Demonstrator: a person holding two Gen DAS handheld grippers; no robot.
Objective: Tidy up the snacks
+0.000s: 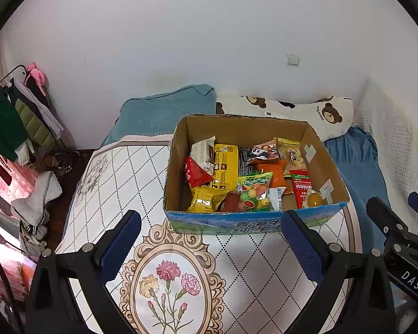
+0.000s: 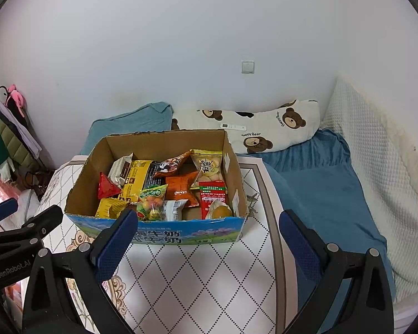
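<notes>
Both claws, left claw (image 1: 211, 246), right claw (image 2: 209, 246), spread wide before snack box (image 2: 164, 235).

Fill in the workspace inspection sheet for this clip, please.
Surface: floral tabletop beside a bed with a blue sheet.
Job's things: cardboard box holding mixed snack packets.
Clutter: white remote on the bear pillow.
Grippers: left gripper and right gripper open, empty, short of the box.
Cables: nothing seen.
Surroundings: white wall, wall switch, clothes rack.
</notes>
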